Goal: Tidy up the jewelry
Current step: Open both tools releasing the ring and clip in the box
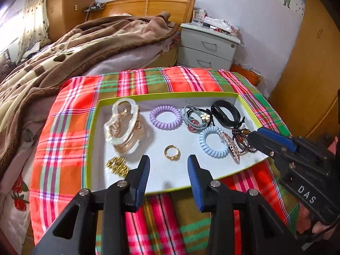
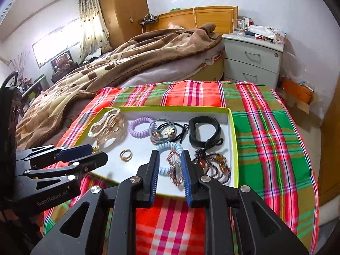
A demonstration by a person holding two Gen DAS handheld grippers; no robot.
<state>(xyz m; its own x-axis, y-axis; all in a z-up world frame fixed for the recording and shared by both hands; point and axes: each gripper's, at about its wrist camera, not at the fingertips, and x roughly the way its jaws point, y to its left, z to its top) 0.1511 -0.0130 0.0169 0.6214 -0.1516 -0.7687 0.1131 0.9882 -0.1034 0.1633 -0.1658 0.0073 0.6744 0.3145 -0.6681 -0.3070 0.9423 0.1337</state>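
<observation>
Jewelry sorted in tray (image 1: pixel 93 127).
Left tool (image 1: pixel 169 163) open near gold ring (image 1: pixel 172 153); right tool (image 2: pixel 170 159) open, empty, above rose-gold hair clip (image 2: pixel 173 170).

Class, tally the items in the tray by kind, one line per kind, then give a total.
Spiral hair ties: 2 (purple, blue)
Hair claw clips: 1
Gold rings: 1
Black wristbands: 1
Beaded bracelets: 1
Total: 6; tangled elastics and other pieces left uncounted.

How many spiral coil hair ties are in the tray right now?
2. The purple coil tie lies toward the tray's far side, beside the clear hair claw. The blue coil tie lies nearer the front, touching the rose-gold clip. Others could hide under the tangled pieces.
</observation>
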